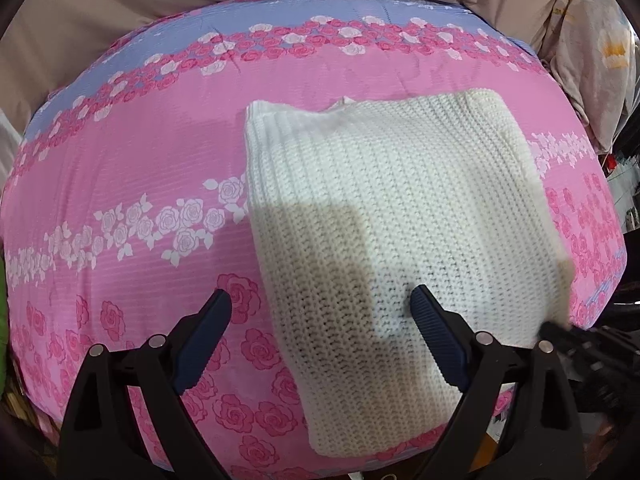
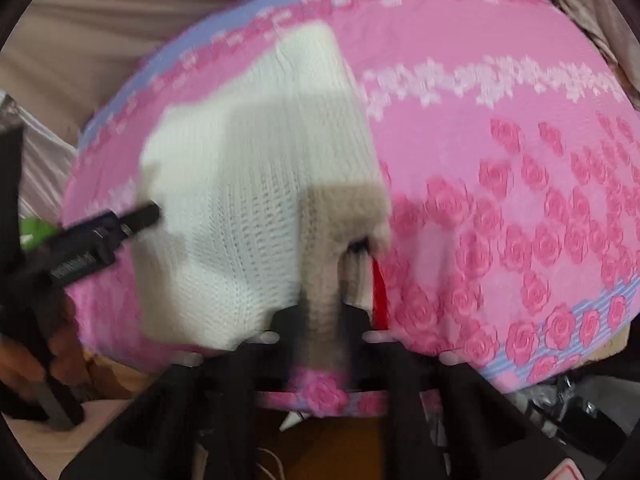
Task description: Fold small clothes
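A white knit sweater (image 1: 392, 208) lies folded into a rough square on a pink rose-print bed cover (image 1: 140, 168). My left gripper (image 1: 320, 306) is open just above the sweater's near left edge, one finger over the cover and one over the knit, holding nothing. In the blurred right wrist view the sweater (image 2: 248, 184) fills the middle. My right gripper (image 2: 324, 280) is shut on the sweater's near edge, with knit bunched between its fingers. The left gripper (image 2: 144, 216) shows at the sweater's left side.
The cover (image 2: 500, 208) ends in a blue striped border near the bed's edges. Beige bedding (image 1: 100, 12) lies behind and a floral pillow (image 1: 600, 52) at far right. A red tag (image 2: 380, 292) hangs by the sweater's edge.
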The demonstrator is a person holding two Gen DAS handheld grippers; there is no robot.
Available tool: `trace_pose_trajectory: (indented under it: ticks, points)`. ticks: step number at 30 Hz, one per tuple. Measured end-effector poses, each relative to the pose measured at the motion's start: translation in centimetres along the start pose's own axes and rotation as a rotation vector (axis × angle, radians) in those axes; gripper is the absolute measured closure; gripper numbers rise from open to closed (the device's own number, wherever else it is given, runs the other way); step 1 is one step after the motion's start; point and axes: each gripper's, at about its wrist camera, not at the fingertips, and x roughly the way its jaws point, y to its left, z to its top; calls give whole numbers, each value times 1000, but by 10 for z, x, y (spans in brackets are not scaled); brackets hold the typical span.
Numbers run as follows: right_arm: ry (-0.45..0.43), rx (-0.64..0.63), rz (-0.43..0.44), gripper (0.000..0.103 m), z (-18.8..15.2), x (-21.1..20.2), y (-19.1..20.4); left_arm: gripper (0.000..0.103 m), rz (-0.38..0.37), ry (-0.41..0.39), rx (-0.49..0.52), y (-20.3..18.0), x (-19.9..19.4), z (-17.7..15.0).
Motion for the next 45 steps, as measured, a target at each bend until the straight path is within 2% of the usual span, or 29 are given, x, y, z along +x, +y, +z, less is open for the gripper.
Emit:
trace_pose_trajectory:
  ticks: [2, 4, 7, 9, 11, 13, 15, 16, 18, 22, 28, 30, 33, 37, 39, 40, 43, 45]
  points:
    - [-64, 82, 48, 94, -4, -18, -15, 14, 3, 0, 12, -1, 2, -3]
    - [-79, 97, 27, 94, -6, -21, -26, 13, -7, 12, 18, -4, 7, -5]
    - [47, 76, -1, 90, -12, 22, -41, 13, 7, 20, 34, -11, 11, -7]
    - [41, 87, 23, 88, -9, 16, -37, 14, 14, 0, 38, -11, 7, -7]
    - [-7, 87, 29, 75, -1, -2, -31, 14, 7, -7, 26, -10, 4, -6]
    - [-87, 88, 46, 47, 8, -22, -25, 14, -2, 3, 0, -8, 4, -5]
    - [-145, 76, 46, 31, 20, -28, -22, 14, -16, -1, -22, -6, 4, -3]
    - [-150, 66, 42, 28, 26, -25, -24, 14, -19, -8, -30, -6, 3, -2]
    - [-122, 63, 34, 28, 42, -7, -27, 14, -28, -16, -39, -6, 2, -1]
    - [-60, 91, 86, 28, 53, 23, -31, 14, -31, -4, -52, -8, 8, 3]
    - [-19, 105, 125, 26, 48, 45, -29, 14, -66, 17, -96, -1, 18, 6]
    - [-14, 127, 143, 25, 46, 48, -31, 14, -103, 22, -122, 5, 19, 5]
    - [-9, 155, 183, 24, 45, 50, -37, 13, -200, 27, -207, 25, 25, 2]
    - [-7, 200, 264, 21, 42, 53, -52, 8, -371, 93, -391, 55, 52, -6]
    - [-10, 211, 292, 19, 42, 53, -54, 5, -431, 113, -449, 61, 63, -9]
    - [-12, 213, 302, 19, 42, 54, -53, 5, -436, 88, -454, 60, 62, -9]
    - [-6, 215, 343, 18, 46, 55, -53, 6, -416, 77, -410, 50, 61, -4]
    - [6, 224, 375, 17, 51, 59, -47, 8, -449, 116, -386, 38, 63, 1]
